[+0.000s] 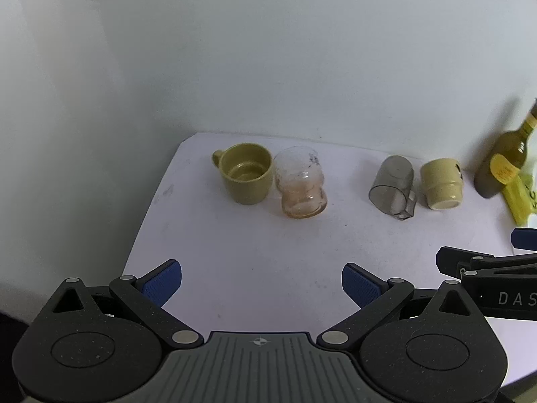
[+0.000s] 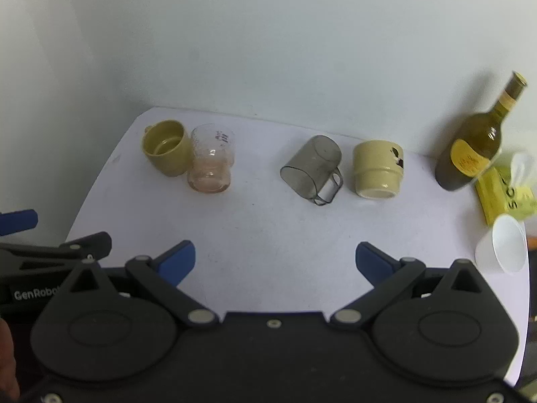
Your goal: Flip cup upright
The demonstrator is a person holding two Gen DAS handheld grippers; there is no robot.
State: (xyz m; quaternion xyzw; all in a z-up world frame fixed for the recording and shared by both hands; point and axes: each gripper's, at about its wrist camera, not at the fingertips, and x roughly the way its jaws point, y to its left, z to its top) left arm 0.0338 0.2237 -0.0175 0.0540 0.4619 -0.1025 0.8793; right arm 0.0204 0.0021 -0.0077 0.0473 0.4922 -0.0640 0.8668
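Observation:
Several cups stand in a row at the back of the white table (image 1: 255, 235). An olive mug (image 1: 246, 173) (image 2: 166, 147) is upright, touching an upright clear glass (image 1: 300, 183) (image 2: 210, 164). A grey see-through cup with a handle (image 1: 392, 186) (image 2: 312, 169) lies on its side, mouth toward me. A cream cup (image 1: 441, 183) (image 2: 377, 169) stands upside down beside it. My left gripper (image 1: 261, 285) is open and empty, well in front of the olive mug and glass. My right gripper (image 2: 275, 262) is open and empty, in front of the grey cup.
A dark olive bottle (image 2: 476, 144) (image 1: 506, 161) with a yellow label stands at the back right. A yellow packet (image 2: 506, 194) lies beside it, and a white paper cup (image 2: 503, 248) sits near the table's right edge. A white wall (image 2: 268, 50) stands behind the table.

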